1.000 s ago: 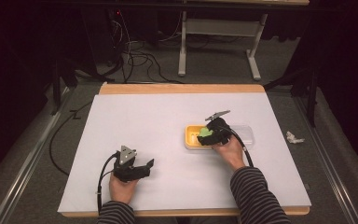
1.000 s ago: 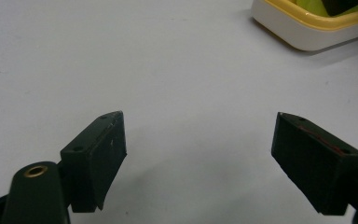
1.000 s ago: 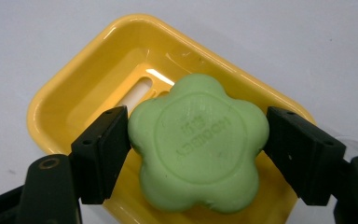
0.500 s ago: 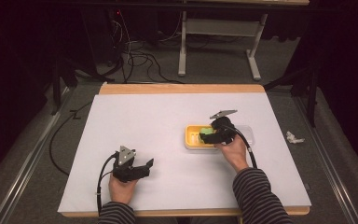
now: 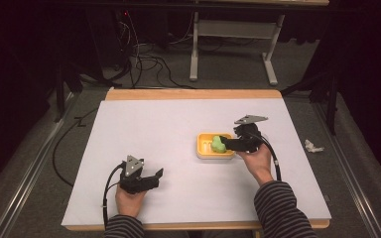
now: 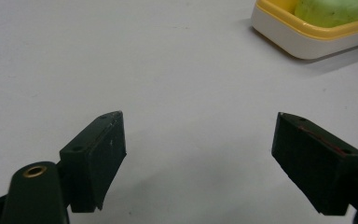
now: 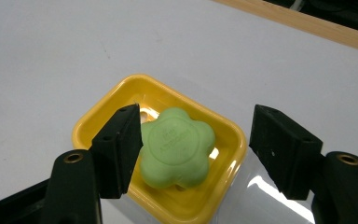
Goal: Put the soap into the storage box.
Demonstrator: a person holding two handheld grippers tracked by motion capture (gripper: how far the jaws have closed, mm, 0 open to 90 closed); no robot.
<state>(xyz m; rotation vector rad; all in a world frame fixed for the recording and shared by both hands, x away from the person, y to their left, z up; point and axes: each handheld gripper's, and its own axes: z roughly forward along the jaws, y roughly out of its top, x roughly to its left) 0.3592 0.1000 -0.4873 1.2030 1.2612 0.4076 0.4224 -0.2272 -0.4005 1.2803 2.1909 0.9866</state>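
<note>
Change since earlier frames: the right gripper (image 5: 223, 144) has drawn back toward the table's right; its jaws were on the green soap a second ago and now stand apart from it. The left gripper (image 5: 151, 178) has not shifted.
Soap: a green flower-shaped soap (image 7: 177, 147) lies flat in the yellow dish (image 7: 98, 123), embossed face up. Its outline is lobed and roughly round, so no long axis can be told. The lettering is too small to read.
Dish: its white base (image 6: 279, 35) sits on the white table cover (image 5: 178, 129), right of centre. In the high view its long side runs left to right.
Right gripper jaws: released and wide. One jaw shows just beside the soap's edge, whether touching I cannot tell. The other stands well off past the dish rim.
Left gripper jaws: released and wide, with bare cover between them. The dish corner and the soap show far off at the upper right of the left gripper view.
Open room: wide bare cover left of the dish and beyond it, up to the wooden edge (image 5: 193, 94). There is less room on the right side.
Hands: the right hand (image 5: 255, 161) comes in from the bottom, sleeve striped, with the gripper pointing left at the dish. The left hand (image 5: 129, 201) rests near the front edge, its gripper pointing right.
Floor: a crumpled white scrap (image 5: 312, 146) lies off the table's right side.
</note>
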